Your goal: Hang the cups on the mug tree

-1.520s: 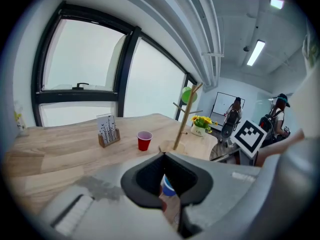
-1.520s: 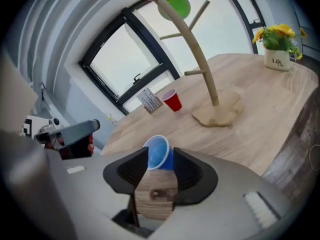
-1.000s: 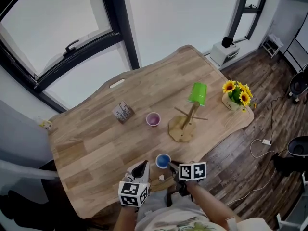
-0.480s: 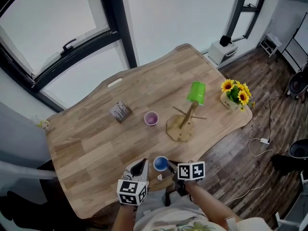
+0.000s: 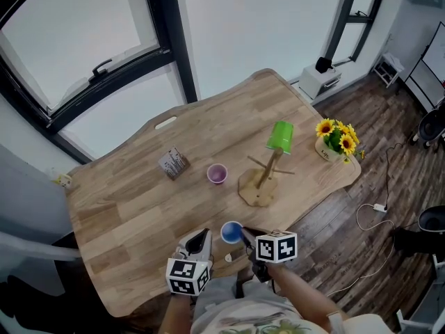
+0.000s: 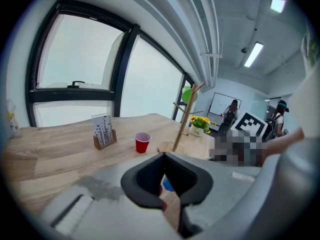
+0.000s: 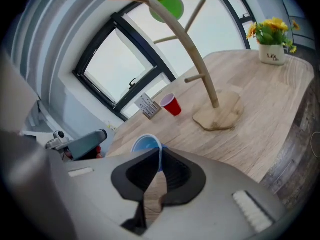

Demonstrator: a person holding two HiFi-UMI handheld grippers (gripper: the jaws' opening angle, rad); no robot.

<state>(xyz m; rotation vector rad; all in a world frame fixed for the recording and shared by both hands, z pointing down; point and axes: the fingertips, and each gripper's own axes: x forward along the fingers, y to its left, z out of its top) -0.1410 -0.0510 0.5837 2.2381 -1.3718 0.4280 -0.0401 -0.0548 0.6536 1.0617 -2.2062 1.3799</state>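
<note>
In the head view, one green cup (image 5: 281,136) hangs on the mug tree (image 5: 254,188) toward the tabletop's right edge, while the red cup (image 5: 217,174) stands mid-table, not yet hung. Your right gripper (image 5: 244,236) has just been closing its jaws, and they pinch the blue cup (image 5: 231,231) at the near edge. In the left gripper view your left gripper (image 6: 163,184) has its jaws together, empty. The right gripper view shows the blue rim clamped — whether the cup's base is off the tabletop is hidden.

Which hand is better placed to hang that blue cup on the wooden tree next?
Right. The right tool, whose jaws have just been closing, grips the blue cup by its rim and is nearer the mug tree. The left tool is shut and empty.
</note>
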